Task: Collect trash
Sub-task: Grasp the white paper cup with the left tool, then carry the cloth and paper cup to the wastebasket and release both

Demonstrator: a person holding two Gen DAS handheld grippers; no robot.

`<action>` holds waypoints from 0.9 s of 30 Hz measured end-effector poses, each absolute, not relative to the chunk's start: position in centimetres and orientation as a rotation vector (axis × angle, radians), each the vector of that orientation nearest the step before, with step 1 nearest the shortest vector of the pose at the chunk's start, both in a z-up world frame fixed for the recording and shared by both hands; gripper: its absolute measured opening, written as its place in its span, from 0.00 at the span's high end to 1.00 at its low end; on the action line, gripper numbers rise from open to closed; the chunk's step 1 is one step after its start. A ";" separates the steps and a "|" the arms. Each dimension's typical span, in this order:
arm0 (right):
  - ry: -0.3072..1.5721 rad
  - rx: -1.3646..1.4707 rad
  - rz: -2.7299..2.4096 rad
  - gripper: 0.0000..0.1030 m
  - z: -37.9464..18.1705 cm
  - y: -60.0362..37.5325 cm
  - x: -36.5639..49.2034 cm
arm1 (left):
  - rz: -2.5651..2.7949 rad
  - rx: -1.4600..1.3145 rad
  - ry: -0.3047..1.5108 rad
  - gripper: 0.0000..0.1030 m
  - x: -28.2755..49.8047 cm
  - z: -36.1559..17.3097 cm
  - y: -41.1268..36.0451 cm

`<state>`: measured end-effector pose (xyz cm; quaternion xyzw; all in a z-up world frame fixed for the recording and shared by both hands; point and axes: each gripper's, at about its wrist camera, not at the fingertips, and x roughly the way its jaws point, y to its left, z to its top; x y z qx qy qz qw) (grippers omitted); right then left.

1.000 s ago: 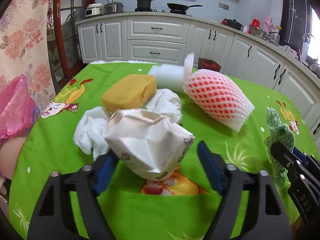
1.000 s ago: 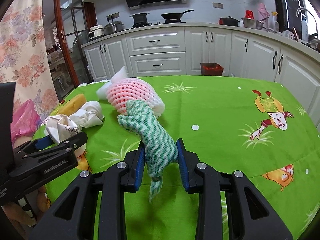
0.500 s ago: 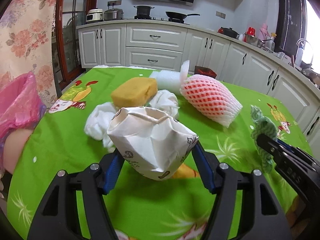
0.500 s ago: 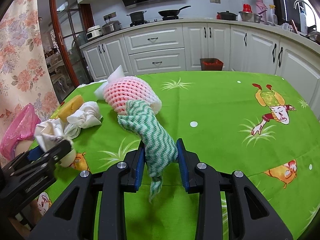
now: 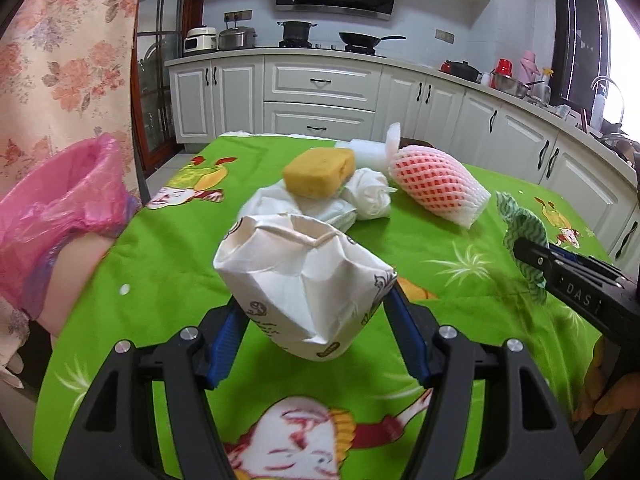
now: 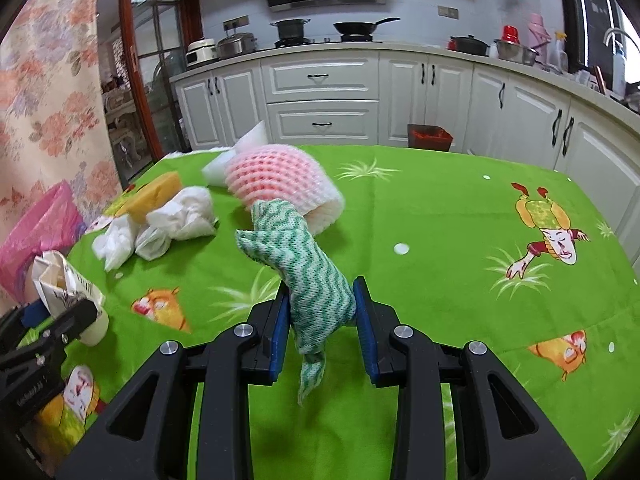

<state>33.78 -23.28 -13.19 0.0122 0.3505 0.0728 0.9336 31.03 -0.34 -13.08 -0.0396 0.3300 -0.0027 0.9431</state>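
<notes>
Pink trash bag point(image 5: 60, 208) at the counter's point(image 5: 168, 264) left edge, left claw point(image 5: 316, 332) pinching a crumpled white paper bag point(image 5: 300, 276) above the green cloth, yellow sponge point(image 5: 320, 172), tissues point(image 5: 368, 196) and pink foam fruit net point(image 5: 436, 184) beyond, right claw point(image 6: 322, 320) clamped on a green-striped rag point(image 6: 308, 276).

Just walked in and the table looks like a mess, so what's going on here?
A person is clearing trash off the green table with a gripper in each hand. The left gripper holds a crumpled white paper bag above the cloth, near a pink trash bag at the table's edge. The right gripper is clamped on a green-and-white rag. A yellow sponge, white tissues and a pink foam net lie on the table.
</notes>
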 end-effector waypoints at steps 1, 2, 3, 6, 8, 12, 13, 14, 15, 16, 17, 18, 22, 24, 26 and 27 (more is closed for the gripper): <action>0.720 0.024 0.155 0.70 -13.2 -23.1 33.6 | -0.002 -0.086 0.672 0.37 30.7 -13.0 0.0; 0.728 0.018 0.164 0.70 -13.3 -22.7 33.2 | 0.001 -0.090 0.671 0.37 30.5 -13.0 0.3; 0.728 0.007 0.172 0.70 -13.3 -22.3 32.9 | 0.004 -0.093 0.670 0.37 30.2 -13.0 0.5; 0.722 -0.009 0.199 0.70 -13.1 -21.2 31.8 | 0.007 -0.093 0.665 0.37 29.5 -13.0 0.9; 0.716 -0.017 0.216 0.70 -12.9 -20.6 31.2 | 0.006 -0.088 0.655 0.37 28.9 -12.9 1.2; 0.712 -0.036 0.254 0.70 -12.7 -19.3 30.2 | 0.006 -0.069 0.629 0.37 27.5 -12.6 1.5; 0.710 -0.035 0.267 0.70 -12.7 -19.0 29.8 | 0.008 -0.065 0.624 0.37 27.3 -12.5 1.6; 0.708 -0.035 0.273 0.70 -12.7 -18.8 29.7 | 0.010 -0.061 0.618 0.37 27.1 -12.4 1.7; 0.704 -0.034 0.282 0.70 -12.6 -18.5 29.4 | 0.013 -0.056 0.611 0.37 26.7 -12.4 1.9; 0.701 -0.036 0.289 0.70 -12.5 -18.3 29.2 | 0.015 -0.055 0.607 0.37 26.5 -12.3 2.1; 0.700 -0.037 0.294 0.70 -12.5 -18.1 29.0 | 0.015 -0.055 0.605 0.37 26.3 -12.2 2.3; 0.701 -0.038 0.303 0.70 -12.4 -17.8 28.9 | 0.018 -0.055 0.600 0.37 26.0 -12.1 2.6; 0.701 -0.048 0.332 0.70 -12.0 -16.5 28.5 | 0.032 -0.047 0.586 0.37 25.1 -11.9 3.4; 0.702 -0.060 0.350 0.70 -12.0 -15.9 28.3 | 0.040 -0.042 0.580 0.37 24.8 -11.8 3.9; 0.706 -0.064 0.366 0.70 -12.0 -15.3 28.1 | 0.049 -0.037 0.574 0.37 24.3 -11.6 4.5; 0.711 -0.064 0.376 0.70 -12.0 -15.0 28.1 | 0.054 -0.034 0.569 0.37 24.1 -11.6 4.7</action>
